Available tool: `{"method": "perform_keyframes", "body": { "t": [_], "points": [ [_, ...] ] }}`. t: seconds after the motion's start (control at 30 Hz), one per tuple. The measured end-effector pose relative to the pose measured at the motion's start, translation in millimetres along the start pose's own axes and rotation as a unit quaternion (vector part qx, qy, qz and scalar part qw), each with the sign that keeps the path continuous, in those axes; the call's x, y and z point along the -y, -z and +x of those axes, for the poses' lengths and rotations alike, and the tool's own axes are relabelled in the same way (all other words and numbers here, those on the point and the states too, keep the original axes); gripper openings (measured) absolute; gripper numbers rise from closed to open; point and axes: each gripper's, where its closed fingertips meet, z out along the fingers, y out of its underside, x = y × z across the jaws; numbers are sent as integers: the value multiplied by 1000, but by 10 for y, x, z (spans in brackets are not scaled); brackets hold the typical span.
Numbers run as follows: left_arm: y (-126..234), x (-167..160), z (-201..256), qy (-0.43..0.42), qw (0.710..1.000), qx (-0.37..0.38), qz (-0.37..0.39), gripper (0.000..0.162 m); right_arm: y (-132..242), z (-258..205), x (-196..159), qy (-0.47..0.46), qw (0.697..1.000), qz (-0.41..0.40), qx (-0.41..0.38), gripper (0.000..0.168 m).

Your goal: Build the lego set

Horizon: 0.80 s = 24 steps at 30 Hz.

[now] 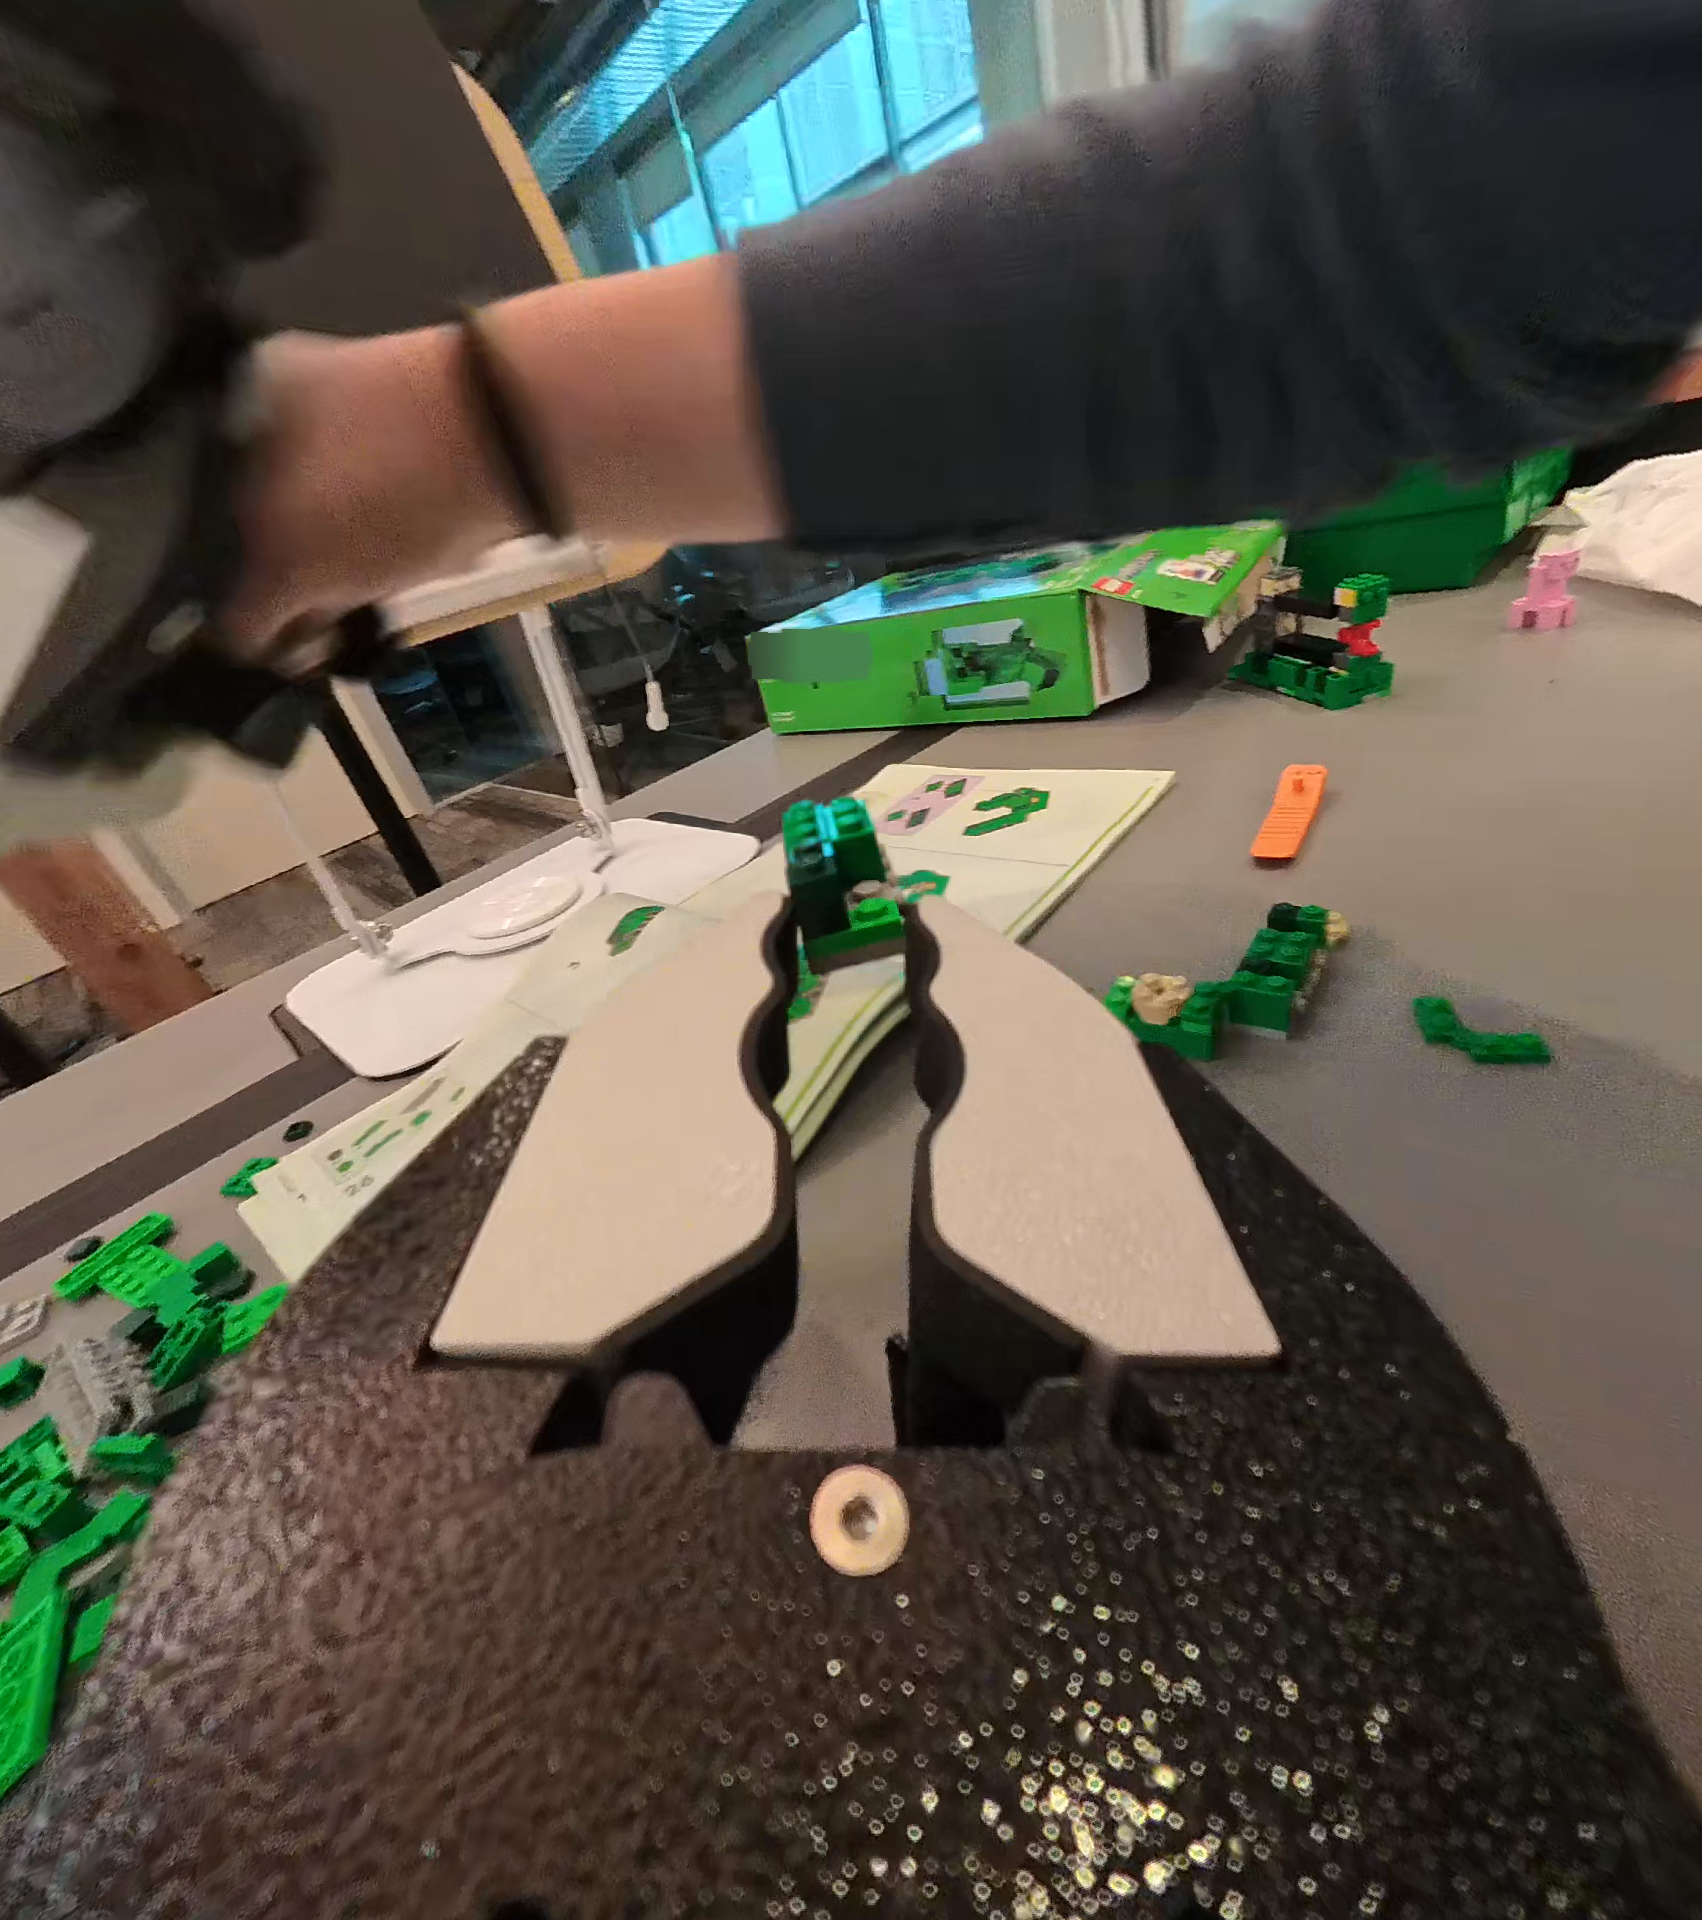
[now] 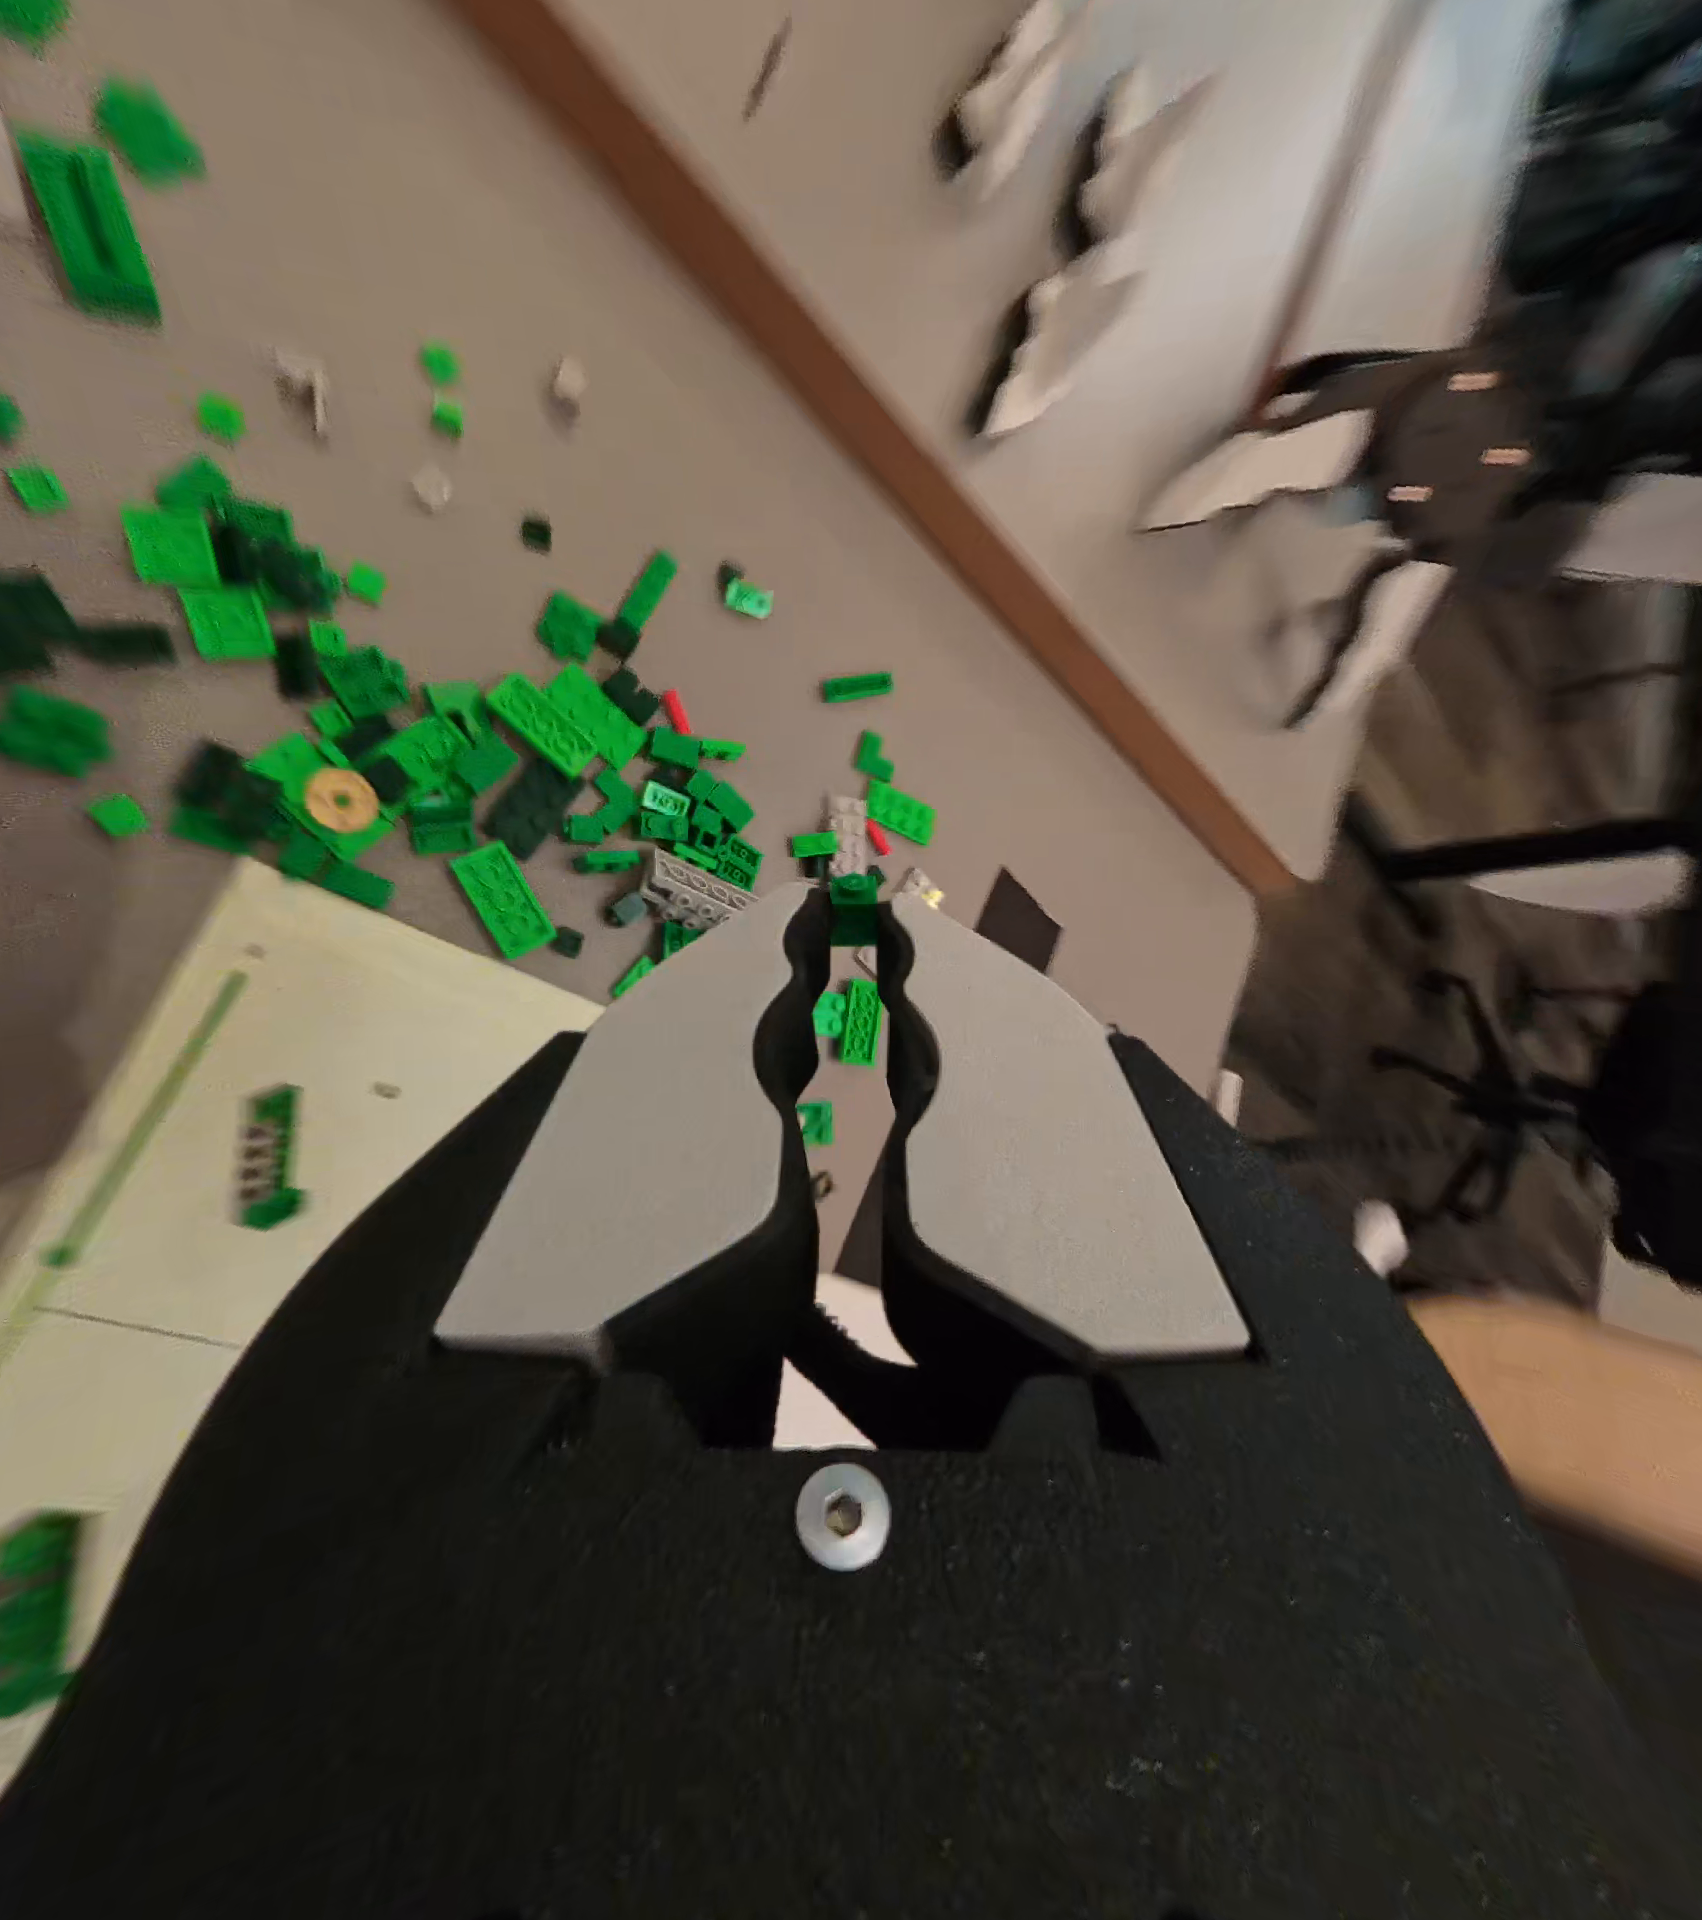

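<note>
Above the grey bench [image 1: 1449, 831] — left claw [image 1: 848, 914] clamps a green lego sub-assembly [image 1: 839, 878] over the instruction booklet [image 1: 1034, 831]; right claw [image 2: 852, 906] pinches a small green piece [image 2: 853, 902] above the loose brick pile [image 2: 514, 748].

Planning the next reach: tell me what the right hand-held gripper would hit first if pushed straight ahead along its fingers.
The right hand-held gripper, shut on a small green lego piece, points at the loose brick pile; likely first contact is the grey lego piece just past its tips, though depth is unclear.

Grey table [image 1: 1449, 1195], big windows [image 1: 826, 114], wooden floor [image 1: 473, 831].
</note>
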Motion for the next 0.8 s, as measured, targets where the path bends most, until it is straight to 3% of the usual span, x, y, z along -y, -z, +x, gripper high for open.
{"method": "perform_keyframes", "body": {
  "t": [0.1,0.2,0.33,0.4,0.5,0.67,0.8],
  "points": [
    [25,-13,-106,6,1000,31,-1,19,821,-168,71,-89,985,63,-134,8],
    [61,9,-177,16,999,49,9,18,1649,-522,-33,-173,942,124,-261,7],
    [82,58,-208,17,997,74,21,18,2274,-1272,-353,-281,885,134,-346,7],
    [50,105,-241,4,994,109,31,18,2396,-1615,-454,-309,867,129,-369,7],
    [-150,159,-237,54,984,161,58,18,2431,-1928,-499,-315,854,117,-398,8],
    [-586,228,45,36,983,170,66,18,2323,-1916,-316,-341,833,174,-400,8],
    [-731,250,189,28,990,121,69,18,2220,-1799,-173,-359,825,216,-379,8]
  ]
}}
